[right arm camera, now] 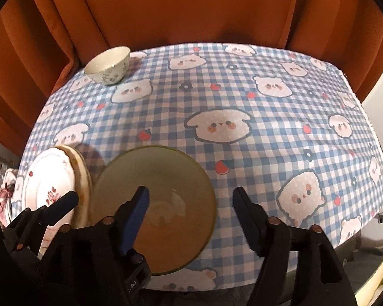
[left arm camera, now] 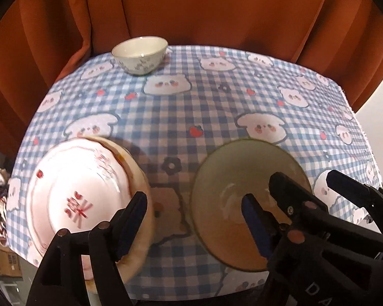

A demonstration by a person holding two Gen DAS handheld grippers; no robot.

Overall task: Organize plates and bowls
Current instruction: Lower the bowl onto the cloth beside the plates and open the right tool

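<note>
**Both grippers spread wide over the dishes at the table's near edge**

Closest in, the right gripper (right arm camera: 191, 214) is spread wide with nothing in it, one finger hanging over the green plate (right arm camera: 153, 209). The left gripper (left arm camera: 194, 214) is wide too and not holding anything; its left finger is over the white plate with red print (left arm camera: 76, 193), which sits on a tan plate (left arm camera: 143, 204) at the near left. Way back, by the orange curtain (right arm camera: 191, 12), there's a small floral bowl (right arm camera: 108, 67) on the blue checked tablecloth (right arm camera: 268, 102).
</note>
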